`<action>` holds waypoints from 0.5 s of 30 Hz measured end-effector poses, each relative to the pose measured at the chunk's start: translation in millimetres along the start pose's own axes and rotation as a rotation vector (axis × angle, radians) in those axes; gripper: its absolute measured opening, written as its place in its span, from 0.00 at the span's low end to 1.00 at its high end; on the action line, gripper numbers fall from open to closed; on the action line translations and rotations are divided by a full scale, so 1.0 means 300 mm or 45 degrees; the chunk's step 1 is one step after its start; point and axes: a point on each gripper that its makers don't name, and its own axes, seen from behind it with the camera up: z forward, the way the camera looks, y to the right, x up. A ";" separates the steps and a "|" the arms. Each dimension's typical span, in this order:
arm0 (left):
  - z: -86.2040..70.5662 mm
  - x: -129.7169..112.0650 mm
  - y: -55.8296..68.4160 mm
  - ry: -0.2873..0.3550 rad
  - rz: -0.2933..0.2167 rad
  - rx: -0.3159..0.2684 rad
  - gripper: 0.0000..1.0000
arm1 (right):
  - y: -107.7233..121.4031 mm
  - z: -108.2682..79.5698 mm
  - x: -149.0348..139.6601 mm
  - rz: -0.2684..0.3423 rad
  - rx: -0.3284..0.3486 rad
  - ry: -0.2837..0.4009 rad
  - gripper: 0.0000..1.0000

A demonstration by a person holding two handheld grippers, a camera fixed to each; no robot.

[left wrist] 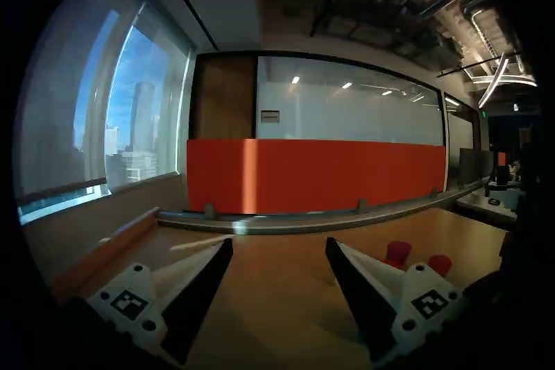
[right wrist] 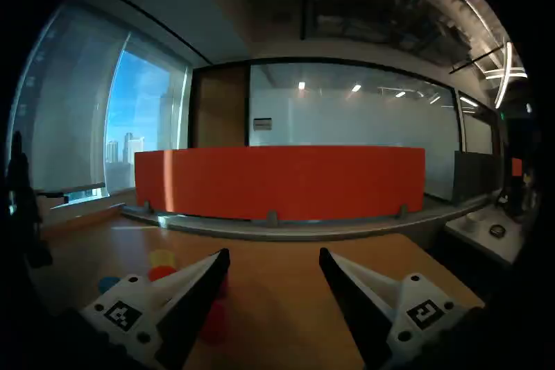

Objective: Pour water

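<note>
Sunlit office space spreads behind a long wooden worktop (left wrist: 284, 300), with a tall window (left wrist: 139, 134) showing city towers on one side and a frosted glass wall (left wrist: 347, 110) straight ahead. A low orange divider panel (left wrist: 312, 175) runs along the worktop's far edge. In the left gripper view, the left tongs (left wrist: 279, 241) hang just above the wood with their black-edged white fingers spread wide and nothing between them. Two small red plastic cups (left wrist: 397, 252) stand close together on the worktop, just past the finger on that view's right. In the right gripper view, the right tongs (right wrist: 273, 252) are likewise spread apart and empty. A red round cup (right wrist: 215, 314) sits partly hidden by the finger on that view's left, and yellow, orange and blue round pieces (right wrist: 163, 257) lie farther that way, too blurred to tell cups from lids.
</note>
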 end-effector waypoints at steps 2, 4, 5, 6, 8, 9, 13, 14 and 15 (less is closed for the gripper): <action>0.006 0.045 -0.004 0.002 0.005 -0.003 1.00 | -0.002 0.009 0.029 0.001 0.005 0.001 1.00; 0.013 0.087 -0.003 0.003 0.012 -0.010 1.00 | -0.005 0.016 0.062 0.000 0.016 0.001 1.00; 0.016 0.105 -0.001 0.002 0.016 -0.015 1.00 | -0.007 0.019 0.078 -0.001 0.022 0.001 1.00; 0.020 0.124 0.002 0.000 0.020 -0.023 1.00 | -0.009 0.021 0.095 -0.004 0.029 0.000 1.00; 0.024 0.149 0.017 -0.010 0.021 -0.048 1.00 | -0.016 0.023 0.120 -0.012 0.038 -0.001 1.00; 0.026 0.161 0.025 -0.015 0.021 -0.063 1.00 | -0.019 0.024 0.132 -0.017 0.043 -0.001 1.00; 0.032 0.183 0.057 -0.031 0.002 -0.119 1.00 | -0.024 0.028 0.144 -0.025 0.054 -0.009 1.00; 0.033 0.186 0.063 -0.037 -0.002 -0.129 1.00 | -0.024 0.029 0.144 -0.025 0.055 -0.013 1.00; 0.035 0.191 0.069 -0.041 -0.005 -0.139 1.00 | -0.024 0.031 0.143 -0.024 0.056 -0.017 1.00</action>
